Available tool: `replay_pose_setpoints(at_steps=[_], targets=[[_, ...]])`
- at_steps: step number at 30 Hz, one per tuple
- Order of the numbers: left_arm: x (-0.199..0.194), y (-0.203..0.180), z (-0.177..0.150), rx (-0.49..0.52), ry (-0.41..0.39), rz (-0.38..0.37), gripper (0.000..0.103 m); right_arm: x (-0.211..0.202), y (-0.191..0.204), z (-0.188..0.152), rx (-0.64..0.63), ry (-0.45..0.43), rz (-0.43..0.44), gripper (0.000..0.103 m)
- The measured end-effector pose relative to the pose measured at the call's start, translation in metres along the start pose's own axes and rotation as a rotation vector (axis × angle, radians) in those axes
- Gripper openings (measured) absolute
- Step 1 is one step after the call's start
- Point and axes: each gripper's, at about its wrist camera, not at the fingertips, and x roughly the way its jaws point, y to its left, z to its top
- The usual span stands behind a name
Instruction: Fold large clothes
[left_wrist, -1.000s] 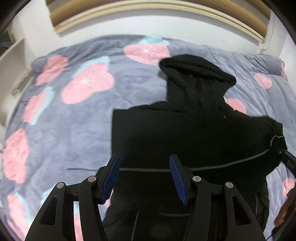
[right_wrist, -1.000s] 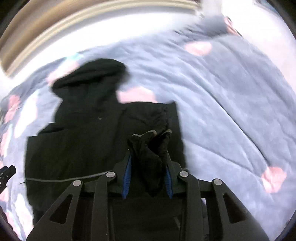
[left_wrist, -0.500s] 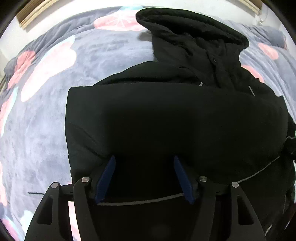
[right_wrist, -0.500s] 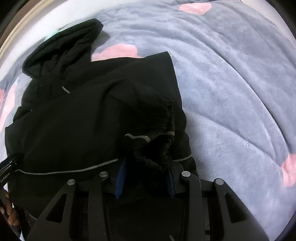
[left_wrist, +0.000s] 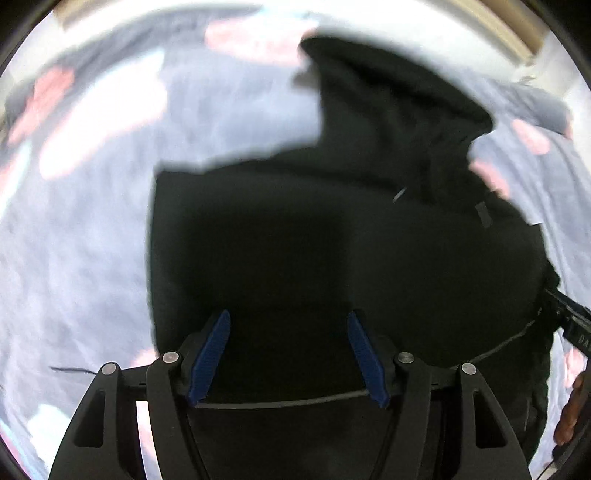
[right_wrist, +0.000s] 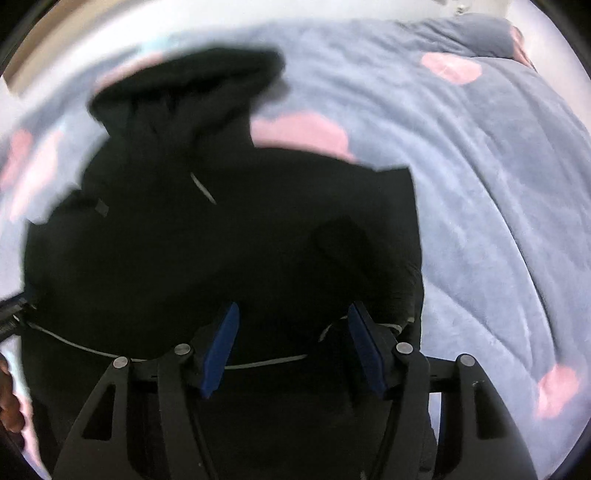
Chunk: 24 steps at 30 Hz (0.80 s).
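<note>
A black hooded jacket (left_wrist: 332, 229) lies folded on the bed, its hood (left_wrist: 399, 110) pointing to the far side. A thin grey hem line crosses its near part. My left gripper (left_wrist: 288, 350) is open and empty over the jacket's near left part. My right gripper (right_wrist: 291, 343) is open over the near right part (right_wrist: 258, 240), with a bunched cuff (right_wrist: 369, 258) lying just beyond its right finger. Both views are blurred by motion.
A grey-blue plush blanket (right_wrist: 498, 221) with pink flower shapes covers the bed on all sides of the jacket. A white wall and a wooden headboard edge (left_wrist: 524, 33) run along the far side. The other gripper's tip (left_wrist: 569, 321) shows at the right rim.
My right gripper has opened and let go of the bunched cuff it held. Both grippers have pulled back and up a little from the jacket.
</note>
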Motion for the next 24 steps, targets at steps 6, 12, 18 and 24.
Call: replay_pose_setpoints(at_steps=[6, 12, 18, 24], targets=[[0.018, -0.014, -0.001, 0.085, -0.013, 0.083, 0.071, 0.018, 0.016, -0.003, -0.087, 0.012, -0.062, 0.064], [0.008, -0.014, 0.006, 0.09, -0.023, 0.082, 0.073, 0.014, -0.003, 0.005, -0.048, 0.035, 0.001, 0.064], [-0.036, -0.013, 0.051, 0.084, -0.16, 0.044, 0.073, -0.022, -0.021, 0.029, 0.009, -0.028, 0.1, 0.064], [-0.046, -0.011, 0.12, 0.074, -0.257, 0.031, 0.073, -0.026, -0.021, 0.083, 0.008, -0.11, 0.135, 0.064]])
